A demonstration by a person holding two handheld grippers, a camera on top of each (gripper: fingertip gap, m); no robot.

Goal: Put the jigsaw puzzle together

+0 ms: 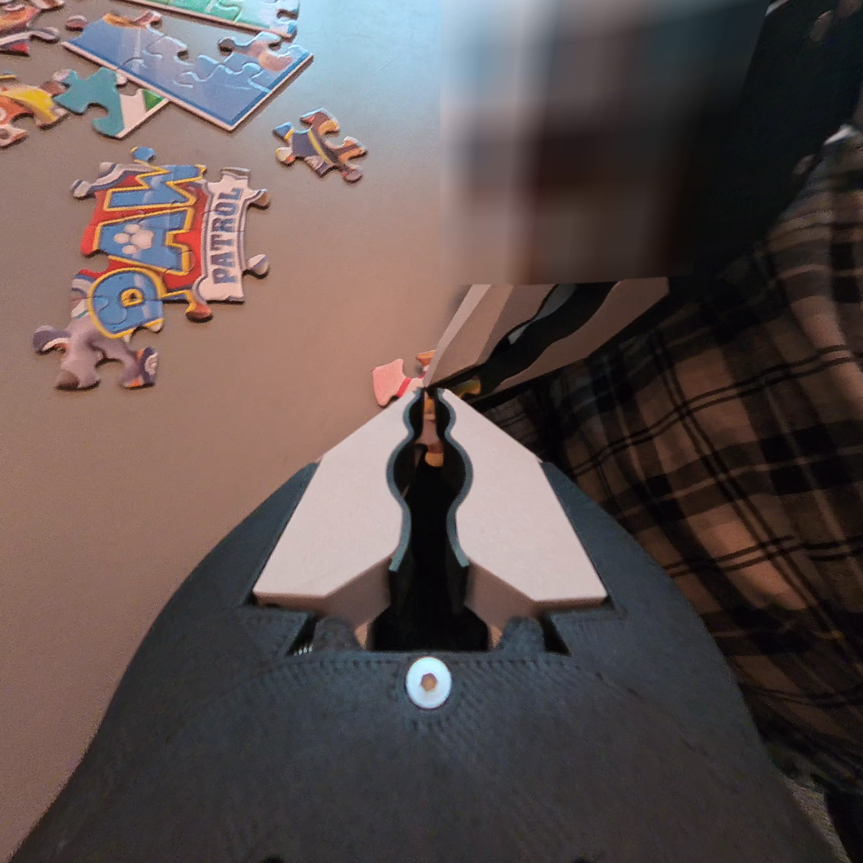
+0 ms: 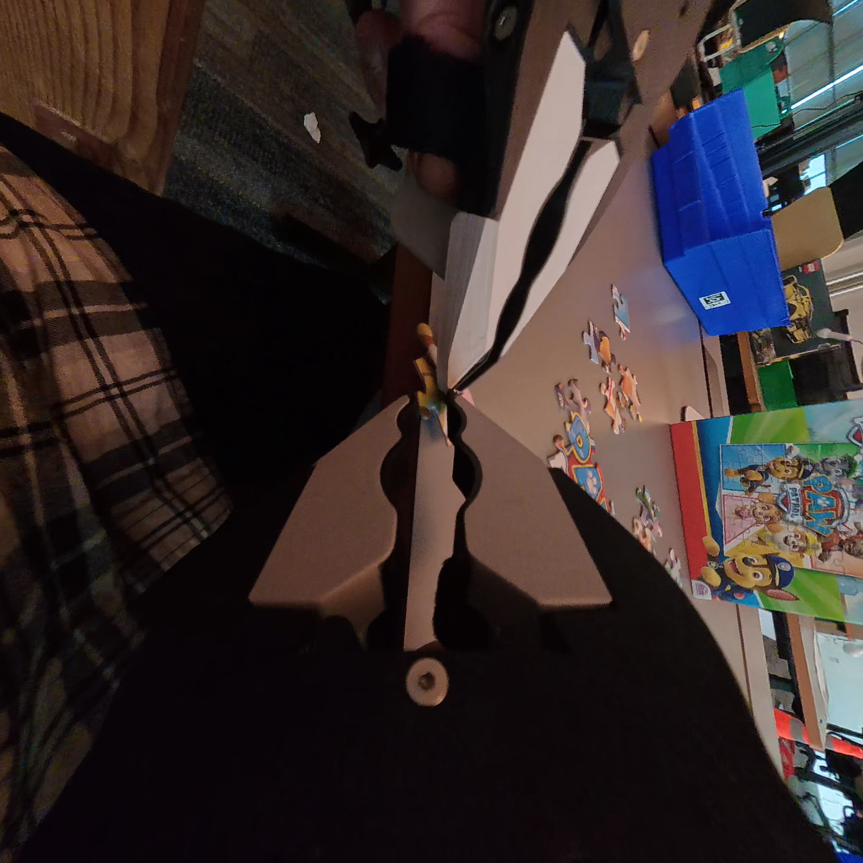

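In the left wrist view, well off to the left of our left hand-held gripper point(image 1: 428, 397), an assembled logo cluster point(image 1: 161, 261) of puzzle pieces lies flat on the worktop point(image 1: 327, 289), with a joined blue section point(image 1: 196, 70) farther ahead of it and a loose single piece point(image 1: 320, 144) between them and the fingertips. Our left hand-held gripper is pressed nearly together, pinching a yellow-and-pink puzzle piece point(image 1: 432, 446) at the tips, right at the worktop's near edge. Its tips meet those of our right hand-held gripper point(image 1: 432, 380), which comes in from the upper right; plaid fabric point(image 1: 700, 490) fills that side. In the right wrist view, our right hand-held gripper point(image 2: 433, 404) is likewise closed on the same puzzle piece point(image 2: 427, 373), held edge-on. To its right, scattered pieces point(image 2: 618, 399) lie on the worktop, then the puzzle box point(image 2: 766, 513), with a blue bin point(image 2: 719, 219) farther ahead.
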